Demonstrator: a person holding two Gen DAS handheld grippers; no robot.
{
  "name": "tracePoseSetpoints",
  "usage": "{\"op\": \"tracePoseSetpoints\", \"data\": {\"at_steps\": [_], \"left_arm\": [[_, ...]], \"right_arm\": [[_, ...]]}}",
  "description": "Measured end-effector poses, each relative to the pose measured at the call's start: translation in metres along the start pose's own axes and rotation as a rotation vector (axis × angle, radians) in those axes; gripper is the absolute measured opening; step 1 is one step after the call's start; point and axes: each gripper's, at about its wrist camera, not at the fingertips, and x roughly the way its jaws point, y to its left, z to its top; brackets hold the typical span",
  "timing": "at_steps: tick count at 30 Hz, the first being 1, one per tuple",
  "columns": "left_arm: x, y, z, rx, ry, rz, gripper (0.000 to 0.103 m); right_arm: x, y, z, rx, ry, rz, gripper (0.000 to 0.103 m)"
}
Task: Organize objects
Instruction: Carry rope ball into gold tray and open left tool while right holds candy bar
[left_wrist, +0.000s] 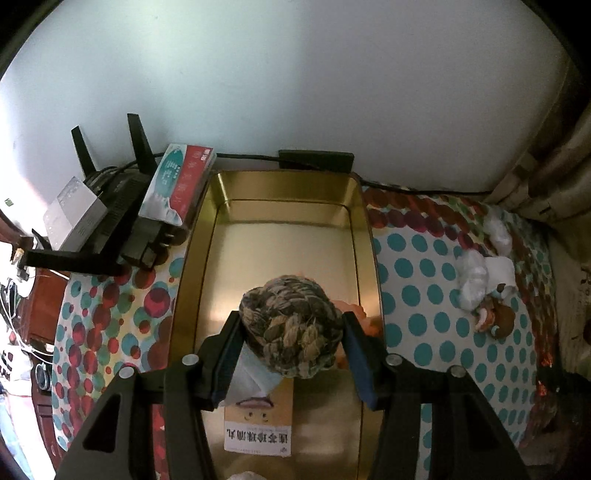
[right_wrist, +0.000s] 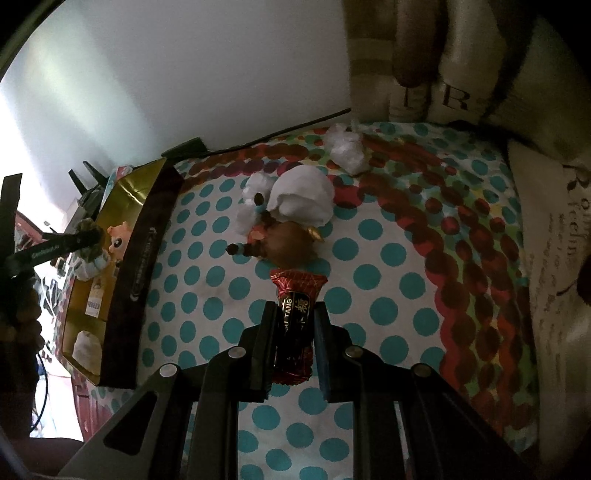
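Over on the left side of the dotted worktop (left_wrist: 424, 295), a black router (left_wrist: 122, 206) and a red-and-teal carton (left_wrist: 177, 184) are sitting just beside the gold tin (left_wrist: 207, 236). Above the tin's open floor, the left tongs (left_wrist: 291, 332) are gripping a knotted rope ball (left_wrist: 291, 325), the pads pressing on its two flanks. Below it, a tan printed box (left_wrist: 258, 432) is lying flat inside the tin. The ball is looking light, soft and rough, so it is probably giving a little under the pads without slipping; across its widest middle is the sensible hold. Being round, it is showing no long axis.

Moving right, small white wrapped bundles (left_wrist: 471, 280) and a brown figurine (right_wrist: 288, 243) are lying near one another on the cloth, well apart from the tin's wall.

Farther right, the right tongs (right_wrist: 295, 328) are clenching a red-and-black foil candy (right_wrist: 295, 314) above the cloth. It is looking light and crinkly, the foil likely slick and easy to crush, so the firm middle is the place to hold, where the pads are now sitting. Its long axis is running along the fingers, one fanned red end pointing forward toward the figurine, the other back toward the tongs' body.
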Motion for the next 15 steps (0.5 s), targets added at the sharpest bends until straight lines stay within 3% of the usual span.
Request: {"op": "tracePoseSetpoints", "data": {"at_steps": [15], "left_arm": [[0.006,0.004,0.005,0.014,0.02,0.015,0.055]], "right_arm": [[-0.003,0.008,-0.008,0.014,-0.004,-0.013,0.018]]}}
